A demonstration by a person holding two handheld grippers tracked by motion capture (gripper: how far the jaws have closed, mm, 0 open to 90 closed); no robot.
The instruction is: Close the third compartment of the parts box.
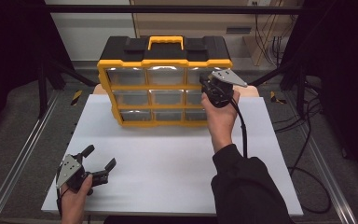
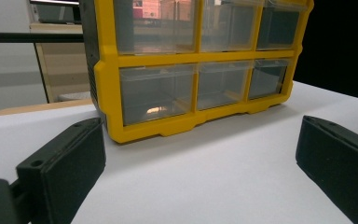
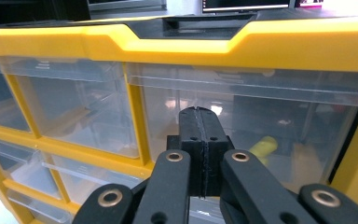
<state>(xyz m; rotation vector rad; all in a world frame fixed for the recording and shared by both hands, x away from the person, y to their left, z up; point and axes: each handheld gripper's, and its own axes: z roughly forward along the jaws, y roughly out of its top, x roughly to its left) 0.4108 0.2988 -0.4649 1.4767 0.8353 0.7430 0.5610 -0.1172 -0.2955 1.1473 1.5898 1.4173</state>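
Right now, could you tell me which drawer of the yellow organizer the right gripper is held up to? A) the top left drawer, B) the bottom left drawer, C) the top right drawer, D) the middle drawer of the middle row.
C: the right gripper, jaws pressed together, sits in front of the top right drawer of the organizer, just under its yellow top rim.

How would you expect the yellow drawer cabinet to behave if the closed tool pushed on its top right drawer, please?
The drawer cabinet looks rigid plastic and stands upright on the table, so it would probably slide or tip backward rather than flex. Its clear drawers look mostly empty, so it is likely light. The right tool, shut, may slip on the drawer front.
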